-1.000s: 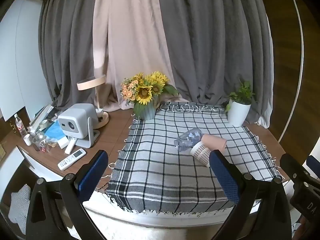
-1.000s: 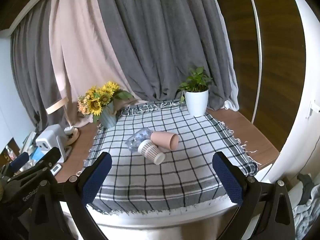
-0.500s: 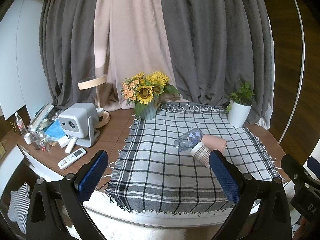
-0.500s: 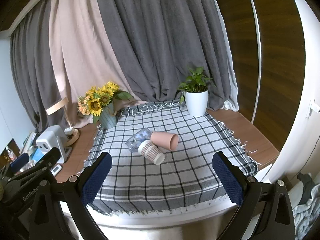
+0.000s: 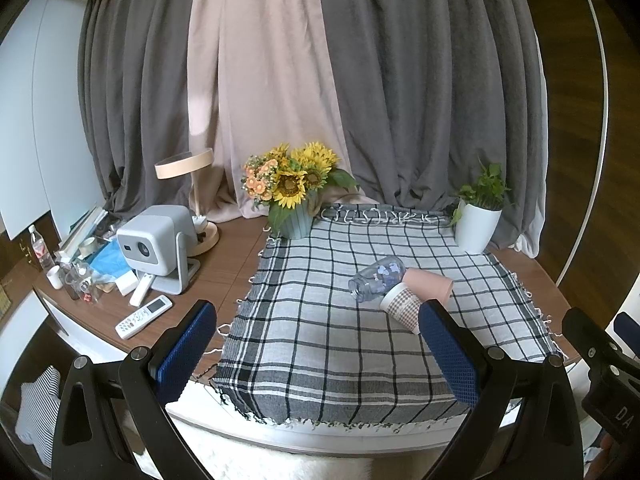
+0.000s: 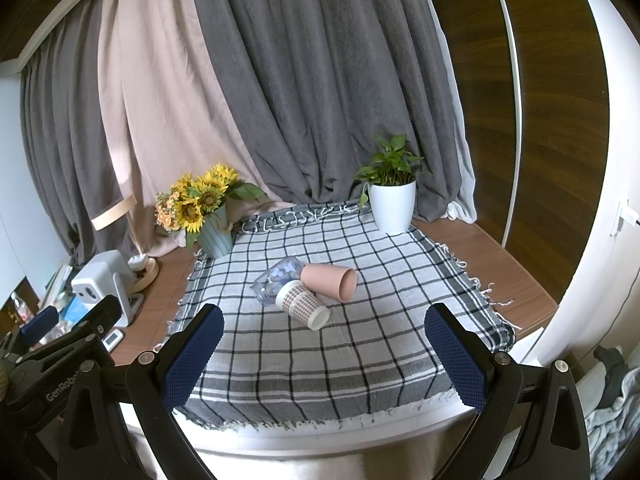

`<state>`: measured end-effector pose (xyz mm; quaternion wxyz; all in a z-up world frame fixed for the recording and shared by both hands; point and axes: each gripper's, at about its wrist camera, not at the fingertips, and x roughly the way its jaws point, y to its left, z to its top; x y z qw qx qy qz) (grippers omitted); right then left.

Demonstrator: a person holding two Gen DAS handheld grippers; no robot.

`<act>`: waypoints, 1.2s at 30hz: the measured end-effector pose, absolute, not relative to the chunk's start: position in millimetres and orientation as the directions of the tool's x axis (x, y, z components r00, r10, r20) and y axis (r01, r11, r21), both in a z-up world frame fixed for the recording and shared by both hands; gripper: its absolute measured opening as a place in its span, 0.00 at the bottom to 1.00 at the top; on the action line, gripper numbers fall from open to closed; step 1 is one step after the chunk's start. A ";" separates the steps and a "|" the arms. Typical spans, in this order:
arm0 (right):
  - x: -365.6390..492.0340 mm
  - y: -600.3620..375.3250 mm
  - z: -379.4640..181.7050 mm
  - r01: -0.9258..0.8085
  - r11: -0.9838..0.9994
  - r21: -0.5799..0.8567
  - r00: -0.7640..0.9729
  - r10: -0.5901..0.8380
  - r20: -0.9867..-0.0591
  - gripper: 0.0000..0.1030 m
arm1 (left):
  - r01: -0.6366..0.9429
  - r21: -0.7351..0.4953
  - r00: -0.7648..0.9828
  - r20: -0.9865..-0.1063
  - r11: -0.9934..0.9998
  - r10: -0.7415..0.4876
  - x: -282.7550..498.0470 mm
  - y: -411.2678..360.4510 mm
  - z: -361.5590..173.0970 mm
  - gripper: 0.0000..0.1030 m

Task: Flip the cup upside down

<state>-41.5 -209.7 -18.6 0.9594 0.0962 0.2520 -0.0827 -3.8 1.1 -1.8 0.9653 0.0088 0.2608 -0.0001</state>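
Writing legible: "GenRobo…" on the left gripper's body as seen from the right wrist view, cut off by the frame; "DA" on the right gripper's body at the edge of the left wrist view. Left gripper [image 5: 316,350] released, fingers spread wide, nothing between them; it sits off the near edge of the surface [image 5: 228,256], left of the other. Right gripper [image 6: 324,354] likewise released and empty, off the near edge. Three cups, all lying on their sides in one touching cluster near the middle of the checked cloth [image 6: 340,360]: one pink cup [image 6: 330,280], mouth toward the right edge; one checked paper cup [image 6: 302,306], mouth toward the near edge; one clear cup [image 6: 276,278] with a blue floral print, behind and left of the paper cup. Cluster is well apart from both grippers, ahead of each; in the left wrist view the paper cup [image 5: 402,306] shows just past the right fingertip [image 5: 448,356], partly hidden by it. One sunflower vase [image 6: 214,234] at the cloth's far left corner, one white potted plant [image 6: 392,206] at its far right corner. Left end of the surface: one projector [image 5: 154,236], one desk lamp [image 5: 188,184], one white remote [image 5: 144,316], small bottles and clutter too small to count.
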 end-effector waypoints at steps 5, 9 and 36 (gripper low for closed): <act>-42.8 -210.1 -17.0 0.206 0.968 0.142 0.860 -0.110 -0.499 0.98 | 0.004 0.018 0.865 -0.502 1.000 0.006 -4.2 1.0 -2.3 1.00; -43.9 -210.1 -16.0 0.206 0.968 0.143 0.859 -0.109 -0.500 0.98 | 0.003 0.017 0.864 -0.503 1.000 0.006 -3.6 1.2 -1.4 1.00; -49.7 -211.0 -14.9 0.204 0.968 0.144 0.858 -0.106 -0.502 0.98 | 0.008 0.015 0.863 -0.505 1.000 0.000 -7.2 -2.3 -0.7 1.00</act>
